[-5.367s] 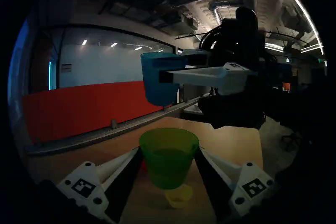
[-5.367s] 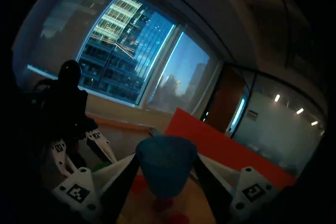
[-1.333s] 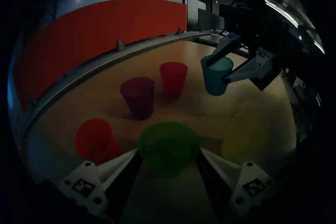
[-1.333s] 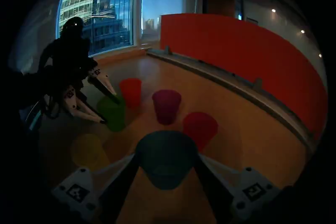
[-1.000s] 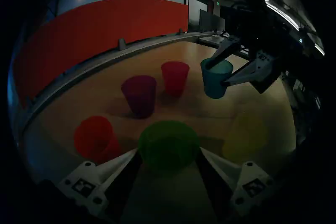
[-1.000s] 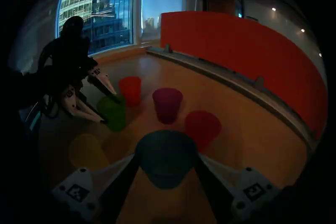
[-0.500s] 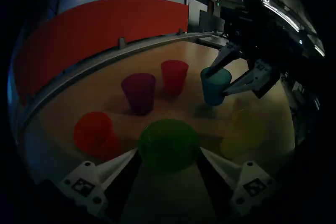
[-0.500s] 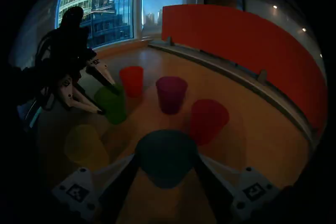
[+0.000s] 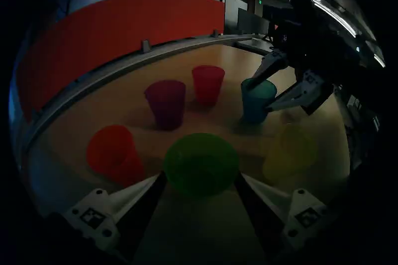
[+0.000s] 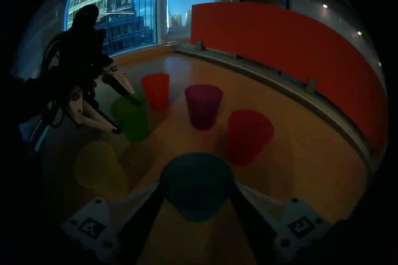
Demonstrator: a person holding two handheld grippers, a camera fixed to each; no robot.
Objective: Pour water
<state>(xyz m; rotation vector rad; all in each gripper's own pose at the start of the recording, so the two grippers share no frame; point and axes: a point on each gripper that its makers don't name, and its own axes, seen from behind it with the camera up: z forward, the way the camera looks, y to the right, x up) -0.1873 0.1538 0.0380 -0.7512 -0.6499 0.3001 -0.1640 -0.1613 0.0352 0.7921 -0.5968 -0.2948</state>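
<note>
The left gripper (image 9: 201, 181) clamps the green cup (image 9: 201, 160) at 6 o'clock of the left gripper view, and the right gripper (image 9: 257, 99) grips the teal cup (image 9: 254, 114) at 1 o'clock, with the purple cup (image 9: 165, 103) at 11, the red cup (image 9: 208, 83) at 12, the orange cup (image 9: 112, 153) at 9 and the yellow cup (image 9: 291, 150) at 3 on the table (image 9: 219, 125).

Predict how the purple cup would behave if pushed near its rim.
The purple cup looks like thin plastic, so probably light. Its base is narrower than its rim, so it would likely tip rather than slide.
</note>
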